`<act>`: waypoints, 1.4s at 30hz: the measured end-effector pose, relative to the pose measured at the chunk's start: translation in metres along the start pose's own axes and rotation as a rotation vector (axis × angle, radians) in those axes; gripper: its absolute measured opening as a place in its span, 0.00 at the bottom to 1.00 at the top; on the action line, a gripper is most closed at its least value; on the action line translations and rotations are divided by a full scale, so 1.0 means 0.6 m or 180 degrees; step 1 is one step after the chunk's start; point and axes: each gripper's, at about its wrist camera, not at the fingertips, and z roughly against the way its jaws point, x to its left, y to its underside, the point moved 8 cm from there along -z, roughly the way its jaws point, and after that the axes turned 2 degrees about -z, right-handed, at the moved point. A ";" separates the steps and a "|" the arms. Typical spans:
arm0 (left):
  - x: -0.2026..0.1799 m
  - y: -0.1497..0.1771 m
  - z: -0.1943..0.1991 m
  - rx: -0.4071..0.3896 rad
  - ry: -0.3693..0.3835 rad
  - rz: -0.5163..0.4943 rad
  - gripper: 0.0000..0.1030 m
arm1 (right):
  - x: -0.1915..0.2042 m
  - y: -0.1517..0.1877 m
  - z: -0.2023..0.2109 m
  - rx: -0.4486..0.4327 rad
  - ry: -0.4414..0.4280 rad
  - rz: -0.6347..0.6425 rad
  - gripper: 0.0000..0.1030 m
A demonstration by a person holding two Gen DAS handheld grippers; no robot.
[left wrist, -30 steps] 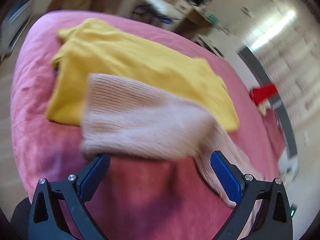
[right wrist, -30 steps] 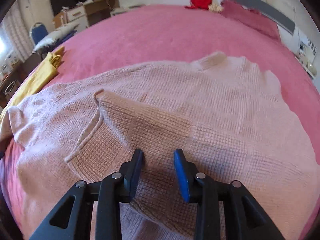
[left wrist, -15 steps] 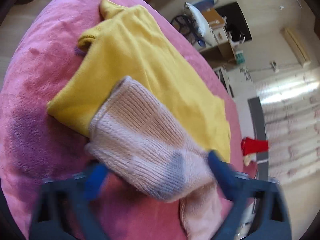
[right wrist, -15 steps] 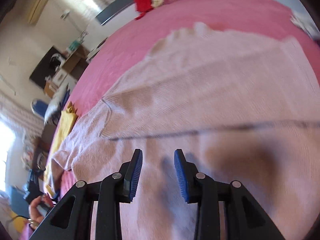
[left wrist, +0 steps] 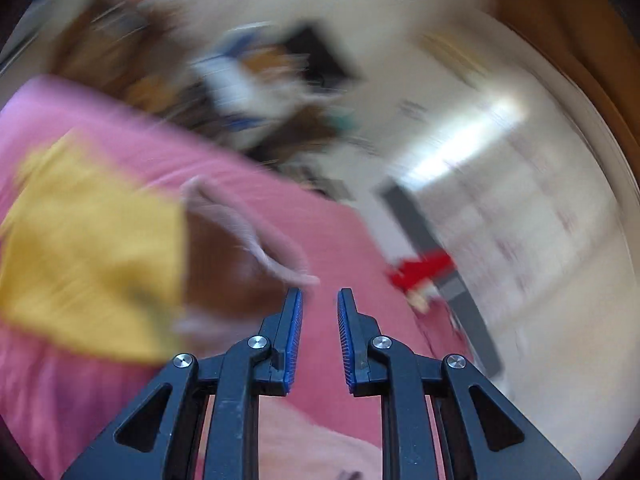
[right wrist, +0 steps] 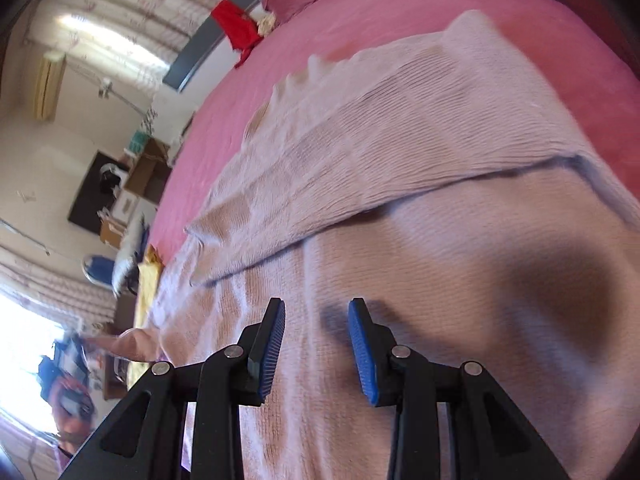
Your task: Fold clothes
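A pale pink knit sweater lies spread on the pink bed, one layer folded over along a diagonal edge. My right gripper hovers low over it, open, with nothing between its fingers. The left wrist view is badly blurred. There my left gripper has its jaws drawn close together, and the sweater's sleeve rises off the bed to the left fingertip. A yellow garment lies flat on the left, also seen as the yellow garment at the bed's far edge.
A red cloth hangs on the grey headboard, with pink pillows beside it; the same red cloth shows in the left view. Desks, boxes and a chair crowd the floor past the bed's edge.
My left gripper has gone from wide open around the sleeve end to nearly closed, and it has swung upward with the sleeve lifted. The right view has rolled; its jaws are unchanged.
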 end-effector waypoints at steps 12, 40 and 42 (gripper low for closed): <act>-0.459 0.385 -0.193 0.1434 0.1052 -0.1939 0.18 | -0.129 -0.003 0.111 -0.0301 -0.0067 -0.0560 0.33; 0.187 -0.025 -0.248 0.0815 -0.1766 -0.3970 0.74 | -0.005 -0.069 0.041 -0.0122 0.0036 -0.0119 0.34; 0.198 -0.038 -0.262 0.0910 -0.1756 -0.3700 0.35 | -0.004 -0.054 0.039 -0.0073 -0.0009 -0.0137 0.34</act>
